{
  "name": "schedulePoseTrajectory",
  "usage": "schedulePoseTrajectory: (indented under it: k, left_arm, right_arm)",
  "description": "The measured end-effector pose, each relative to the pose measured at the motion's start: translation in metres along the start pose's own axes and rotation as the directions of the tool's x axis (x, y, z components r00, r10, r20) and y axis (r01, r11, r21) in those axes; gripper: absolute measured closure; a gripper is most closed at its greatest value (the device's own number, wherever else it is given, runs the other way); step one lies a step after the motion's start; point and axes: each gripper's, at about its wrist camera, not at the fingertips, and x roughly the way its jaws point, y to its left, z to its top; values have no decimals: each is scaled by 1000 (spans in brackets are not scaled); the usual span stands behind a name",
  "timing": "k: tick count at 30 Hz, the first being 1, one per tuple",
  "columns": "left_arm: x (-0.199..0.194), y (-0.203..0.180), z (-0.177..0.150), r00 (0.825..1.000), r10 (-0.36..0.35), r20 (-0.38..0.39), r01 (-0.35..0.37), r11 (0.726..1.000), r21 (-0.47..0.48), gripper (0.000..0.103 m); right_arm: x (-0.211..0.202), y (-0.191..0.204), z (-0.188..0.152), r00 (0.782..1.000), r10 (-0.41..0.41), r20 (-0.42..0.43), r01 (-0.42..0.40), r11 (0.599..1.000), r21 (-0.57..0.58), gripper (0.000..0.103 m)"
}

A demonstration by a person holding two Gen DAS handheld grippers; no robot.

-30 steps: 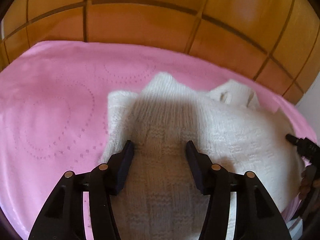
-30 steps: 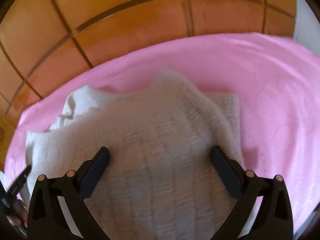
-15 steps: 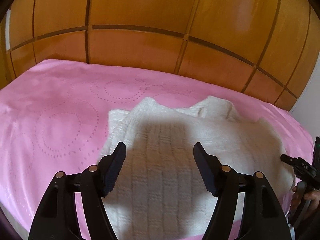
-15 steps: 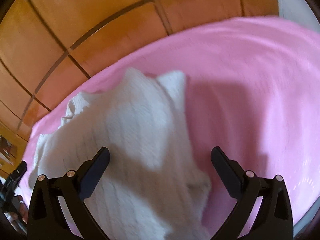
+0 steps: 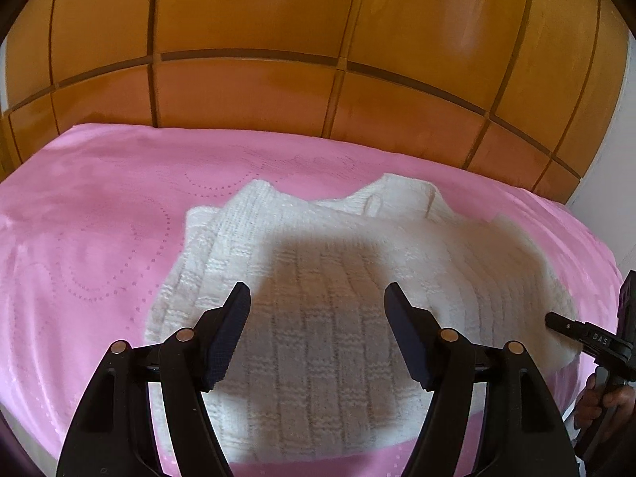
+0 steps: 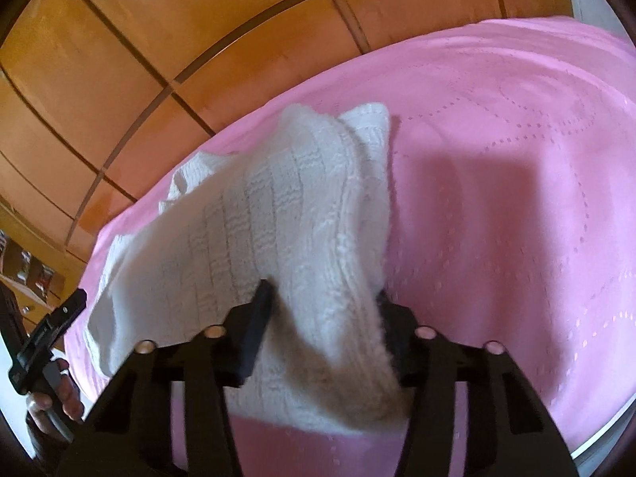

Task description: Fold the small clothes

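Since half a second ago the right tool (image 6: 322,318) has closed from a wide spread onto a bunched edge of the white knit sweater (image 6: 278,214) and lifted it, while the left tool (image 5: 318,314) has stayed spread and hovering.

From the left wrist, the left tool is released, its two dark fingers (image 5: 230,330) wide apart above the sweater (image 5: 342,298) and gripping nothing. The garment lies on the pink bedspread (image 5: 87,238), its ribbed body toward the camera and its collar at the far side (a small loop shows there). A shadow falls across the middle of the knit. Behind the bed stands a panelled wooden wall (image 5: 278,39). At the right edge the other tool's dark body (image 5: 596,342) sits just beside the sweater's side, with a hand below it.

From the right wrist, the right tool is clenched on the sweater: a thick fold of knit passes between its fingers (image 6: 258,318) and hangs over them, raised off the bedspread (image 6: 516,198). The rest of the garment slopes away to the left. The left tool (image 6: 51,330) shows at the lower left edge, held in a hand (image 6: 55,393).
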Motion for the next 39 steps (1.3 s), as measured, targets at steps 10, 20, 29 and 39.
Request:
schedulePoseTrajectory:
  k: [10,20,29,39]
  left_arm:
    - [19,-13,-4,998,-32,-55,34,999,26,34]
    - [61,-12,-5,992,-16,-124,20,999,34,36]
    - [64,-4,-2,989,-75,-127,74,997,-7,36]
    - [19,86,3,952,-304,-30,283,915,-289,36]
  right_arm:
    - [2,-2,3,1000,-7,-29,7,1000,-1,51]
    - [-5,12,9,998,45,-50,-47,998,-37,84]
    - [-48,114,45,938,346,8,-342,931,-131,88]
    - [8,280,7,863,462,-206,-506,792,-343,89]
